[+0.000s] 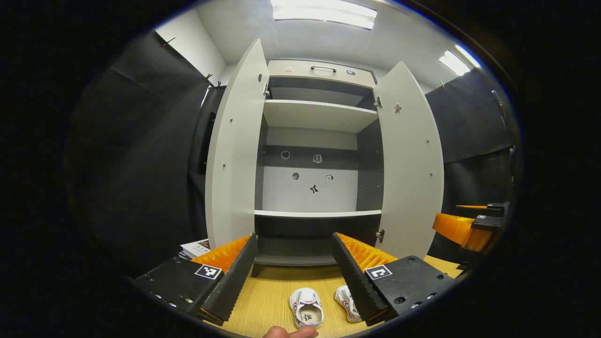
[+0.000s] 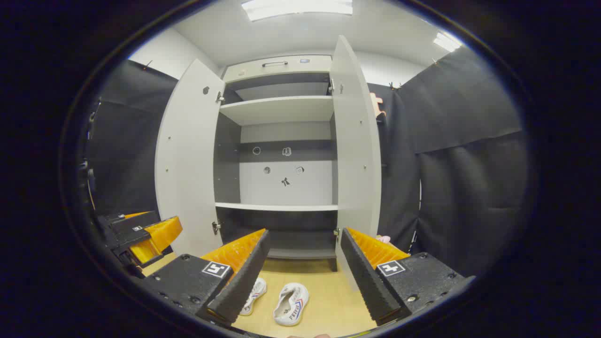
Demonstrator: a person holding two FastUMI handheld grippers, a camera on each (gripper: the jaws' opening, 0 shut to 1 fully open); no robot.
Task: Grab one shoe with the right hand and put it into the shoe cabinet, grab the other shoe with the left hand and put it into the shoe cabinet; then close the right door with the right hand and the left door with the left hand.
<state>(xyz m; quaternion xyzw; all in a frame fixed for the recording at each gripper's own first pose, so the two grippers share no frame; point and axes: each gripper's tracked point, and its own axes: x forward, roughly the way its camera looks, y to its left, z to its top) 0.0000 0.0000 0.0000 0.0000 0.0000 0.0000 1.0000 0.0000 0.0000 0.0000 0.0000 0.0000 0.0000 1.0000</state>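
Two small white shoes lie side by side on the wooden table in front of the cabinet: one shoe (image 1: 306,307) and the other shoe (image 1: 347,303) in the left gripper view, the same pair (image 2: 291,297) (image 2: 254,289) in the right gripper view. The shoe cabinet (image 1: 317,213) stands with both doors swung wide: left door (image 1: 234,150), right door (image 1: 413,159). Its shelves hold nothing. My left gripper (image 1: 295,270) is open above the shoes. My right gripper (image 2: 305,267) is open too, and shows at the right edge of the left gripper view (image 1: 465,225).
Black cloth walls close in both sides. Some printed papers (image 1: 196,248) lie on the table left of the cabinet. A fingertip (image 1: 288,333) shows at the bottom edge. Something pink (image 2: 384,239) sits low behind the right door.
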